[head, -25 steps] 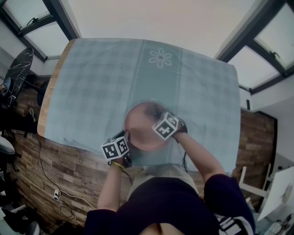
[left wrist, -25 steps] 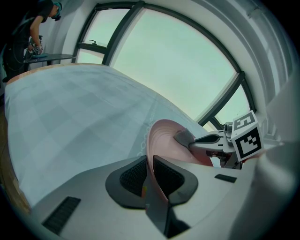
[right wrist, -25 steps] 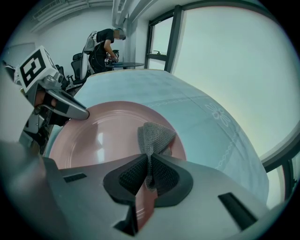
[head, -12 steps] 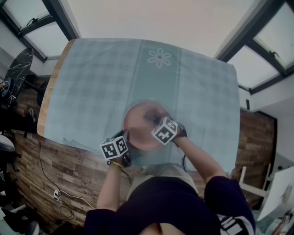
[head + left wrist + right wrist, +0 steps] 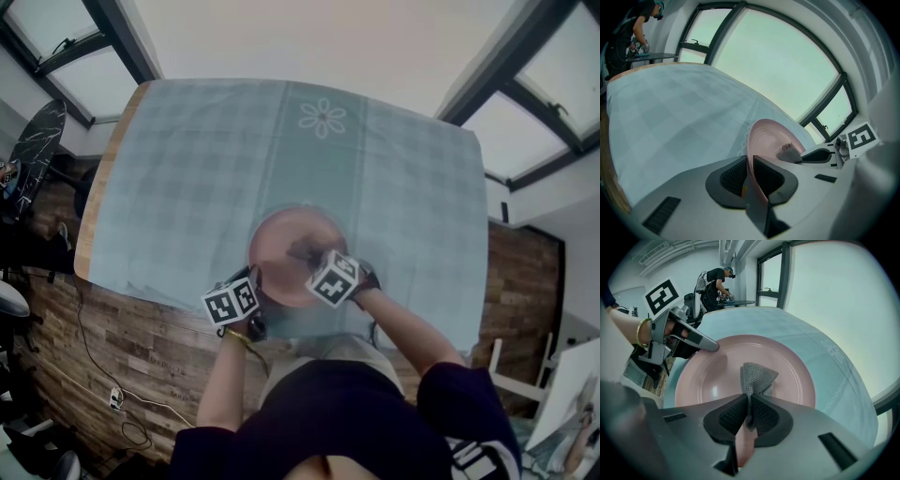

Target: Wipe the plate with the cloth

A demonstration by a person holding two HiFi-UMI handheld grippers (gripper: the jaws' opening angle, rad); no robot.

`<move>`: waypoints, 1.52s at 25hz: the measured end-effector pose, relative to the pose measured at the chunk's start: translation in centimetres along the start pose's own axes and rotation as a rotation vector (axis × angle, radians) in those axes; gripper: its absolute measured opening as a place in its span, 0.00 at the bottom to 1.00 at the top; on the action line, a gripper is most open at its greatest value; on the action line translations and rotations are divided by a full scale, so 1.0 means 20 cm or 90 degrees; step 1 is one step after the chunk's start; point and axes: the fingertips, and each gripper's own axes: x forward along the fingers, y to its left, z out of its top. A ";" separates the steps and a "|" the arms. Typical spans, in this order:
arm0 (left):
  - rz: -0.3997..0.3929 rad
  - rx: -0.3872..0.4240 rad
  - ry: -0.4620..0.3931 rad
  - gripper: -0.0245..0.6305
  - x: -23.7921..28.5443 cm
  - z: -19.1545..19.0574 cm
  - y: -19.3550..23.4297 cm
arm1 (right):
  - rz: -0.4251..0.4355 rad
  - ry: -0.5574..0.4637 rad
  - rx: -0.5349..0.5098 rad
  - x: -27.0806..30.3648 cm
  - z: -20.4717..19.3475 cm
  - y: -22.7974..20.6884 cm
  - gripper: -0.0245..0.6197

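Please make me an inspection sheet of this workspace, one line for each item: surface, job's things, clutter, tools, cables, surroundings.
Surface: table under a pale checked tablecloth, flower print at the far side.
Job's things: pink plate near the front edge; grey cloth lying on it.
Clutter: nothing seen.
Tools: left tool shut on the plate's rim; right tool shut on the cloth.
Cables: thin cable on the wooden floor, left of the person.
Surroundings: large windows; another person at a far table.
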 end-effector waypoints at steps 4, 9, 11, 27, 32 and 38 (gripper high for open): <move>0.003 0.000 -0.001 0.12 0.00 0.00 0.00 | 0.018 0.001 -0.015 -0.01 -0.01 0.06 0.09; 0.005 -0.003 -0.002 0.12 0.00 -0.01 0.00 | 0.038 0.012 -0.034 -0.03 -0.05 0.13 0.09; 0.006 -0.004 -0.002 0.12 0.00 -0.01 0.00 | 0.045 0.013 -0.044 -0.03 -0.05 0.16 0.09; 0.012 -0.019 -0.004 0.12 0.00 -0.03 0.00 | 0.124 0.039 -0.137 -0.07 -0.10 0.37 0.09; 0.014 -0.018 -0.007 0.12 -0.01 -0.03 0.00 | 0.132 0.042 -0.147 -0.07 -0.10 0.40 0.09; 0.013 -0.021 -0.008 0.12 -0.01 -0.03 0.00 | 0.162 0.037 -0.133 -0.09 -0.09 0.43 0.09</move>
